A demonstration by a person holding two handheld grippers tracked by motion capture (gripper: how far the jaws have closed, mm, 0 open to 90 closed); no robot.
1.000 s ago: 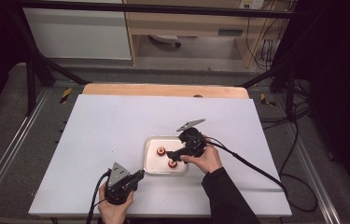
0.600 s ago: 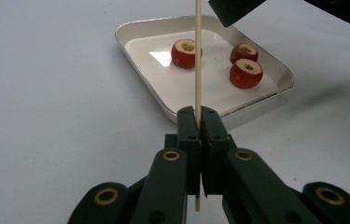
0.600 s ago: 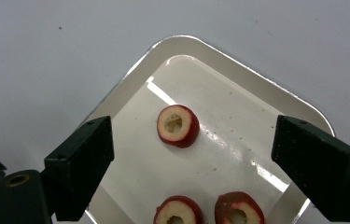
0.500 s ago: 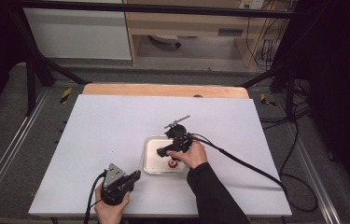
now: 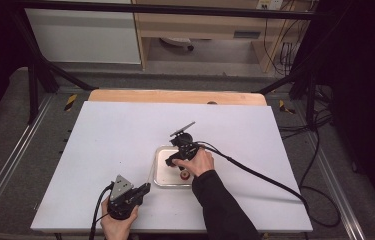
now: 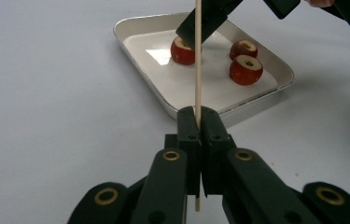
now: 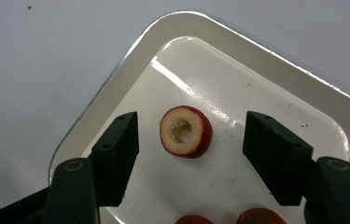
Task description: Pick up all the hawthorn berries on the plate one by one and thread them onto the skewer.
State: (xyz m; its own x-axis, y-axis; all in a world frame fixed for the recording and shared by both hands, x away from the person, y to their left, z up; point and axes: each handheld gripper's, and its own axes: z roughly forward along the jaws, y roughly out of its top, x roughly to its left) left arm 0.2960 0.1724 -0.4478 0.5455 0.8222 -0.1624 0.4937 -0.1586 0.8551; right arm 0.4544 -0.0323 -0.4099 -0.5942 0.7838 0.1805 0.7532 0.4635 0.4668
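Note:
A shallow metal tray (image 5: 161, 179) lies on the white table and holds three red cored fruits. My right gripper (image 5: 174, 159) points down into the tray. Its jaws have just been closing and stand on either side of one fruit (image 7: 185, 131) without touching it, so the right gripper (image 7: 191, 134) is open. The other two fruits (image 7: 256, 217) peek in at the bottom edge. Near the table's front edge my left gripper (image 5: 142, 190) is shut on a thin wooden skewer (image 6: 198, 56), which stands up out of the gripper (image 6: 199, 114) in front of the tray (image 6: 238, 105).
The white table top (image 5: 105, 145) spreads wide around the tray, with a wooden strip (image 5: 175, 96) along its far edge. A black cable (image 5: 260, 175) trails from the right gripper off to the right. Metal frame rails (image 5: 10, 165) flank the table.
My right gripper has moved left across the tray and come down over the leftmost fruit, and its jaws have narrowed around it. The left gripper has stayed put with the skewer.

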